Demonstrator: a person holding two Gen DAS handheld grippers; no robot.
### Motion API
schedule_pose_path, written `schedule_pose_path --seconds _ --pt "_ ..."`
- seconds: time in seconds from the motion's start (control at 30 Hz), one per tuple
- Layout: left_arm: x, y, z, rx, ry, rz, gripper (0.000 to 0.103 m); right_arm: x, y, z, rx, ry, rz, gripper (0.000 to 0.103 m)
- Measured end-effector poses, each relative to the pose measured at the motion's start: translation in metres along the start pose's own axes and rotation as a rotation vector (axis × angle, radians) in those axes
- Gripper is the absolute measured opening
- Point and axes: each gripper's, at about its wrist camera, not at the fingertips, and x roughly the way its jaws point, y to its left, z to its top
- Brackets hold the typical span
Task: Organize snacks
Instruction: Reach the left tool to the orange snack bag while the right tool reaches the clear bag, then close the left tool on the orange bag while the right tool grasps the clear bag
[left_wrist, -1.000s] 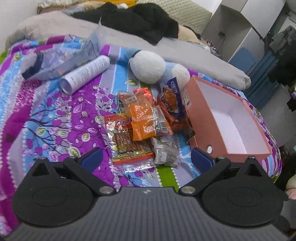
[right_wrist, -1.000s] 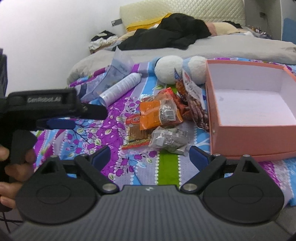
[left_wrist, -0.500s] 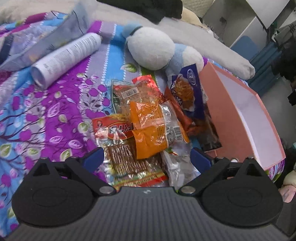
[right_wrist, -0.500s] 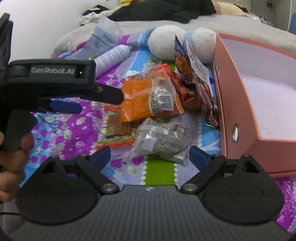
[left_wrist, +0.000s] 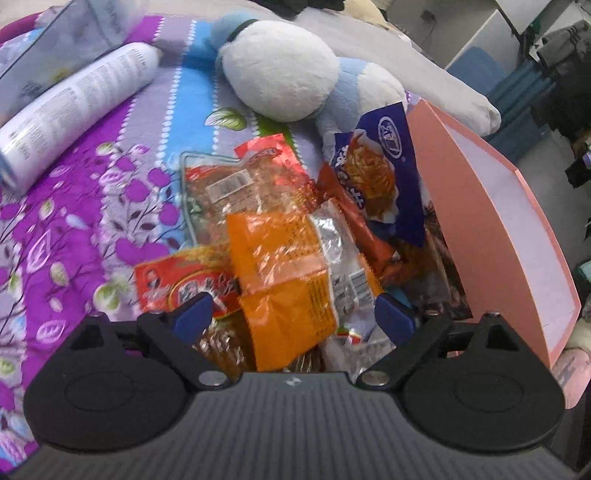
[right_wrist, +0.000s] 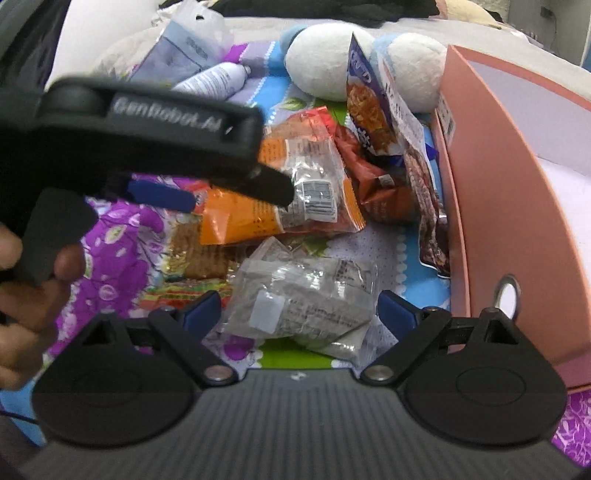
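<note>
Orange plastic marks the snack packet (left_wrist: 284, 273) atop the pile of snacks (right_wrist: 314, 206) on the bed, just beside the pink box (left_wrist: 491, 236). The left gripper (left_wrist: 293, 317) has its jaws closing around that packet, pads not yet pressing it. The right gripper (right_wrist: 299, 308) stands open around a grey packet (right_wrist: 303, 299) near the box's corner. A blue packet (left_wrist: 384, 173) leans against the box wall. Behind lie a plush toy (left_wrist: 284, 70) and a white spray can (left_wrist: 81, 107) on the flowered bedspread (left_wrist: 66, 221).
</note>
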Motion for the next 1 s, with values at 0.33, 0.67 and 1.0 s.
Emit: schedule_pose_path --seconds 0.33,0.67,1.0 --pt "0.023 -0.007 0.006 0.065 -0.004 0.045 0.084 0.011 0.008 -0.001 -0.028 0.013 -0.004 0.09" --pt "0.005 -0.006 -0.001 0.048 -0.027 0.06 0.058 0.002 0.015 -0.004 -0.05 0.0 0.007 0.074" --pt "-0.038 -0.01 -0.024 -0.001 -0.055 0.051 0.037 -0.036 0.005 -0.015 -0.034 -0.014 0.02 0.072"
